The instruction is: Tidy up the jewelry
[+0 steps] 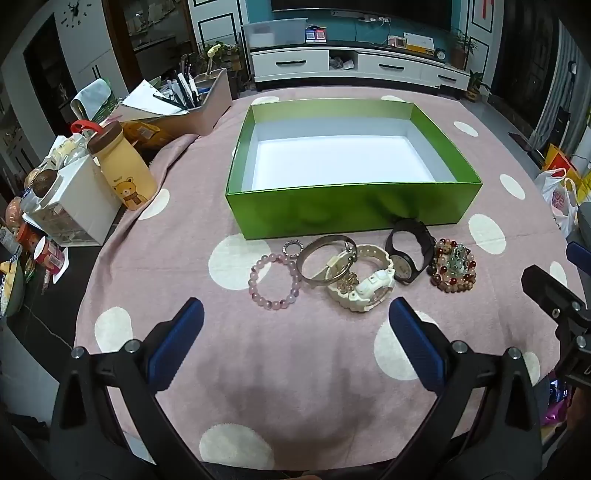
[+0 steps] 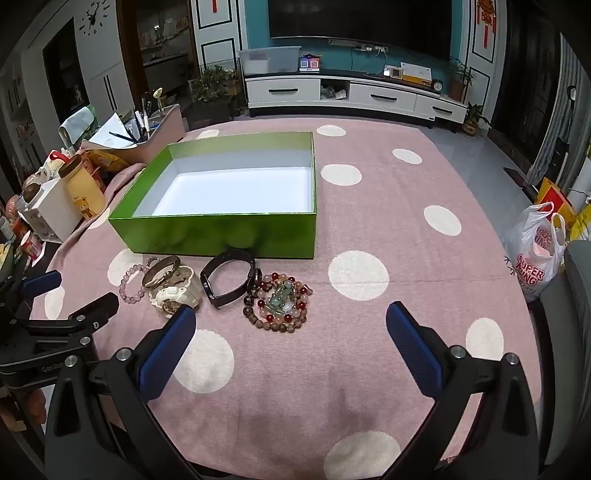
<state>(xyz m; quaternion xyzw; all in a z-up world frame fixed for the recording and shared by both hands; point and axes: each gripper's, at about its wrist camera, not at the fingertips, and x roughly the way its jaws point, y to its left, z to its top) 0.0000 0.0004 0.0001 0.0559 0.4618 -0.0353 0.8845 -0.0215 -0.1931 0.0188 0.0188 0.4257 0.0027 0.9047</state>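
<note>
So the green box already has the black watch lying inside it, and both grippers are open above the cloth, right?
Not quite. The green box holds nothing; the left wrist view shows its bare white floor. The black watch lies on the cloth in front of it, among the other jewelry. The left gripper and right gripper are indeed open.

White TV cabinet point(image 2: 354, 98), teal wall point(image 2: 255, 26)

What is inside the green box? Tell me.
The green box shows only its bare white floor and inner walls. The strip of floor just behind its near wall is hidden in both views.
</note>
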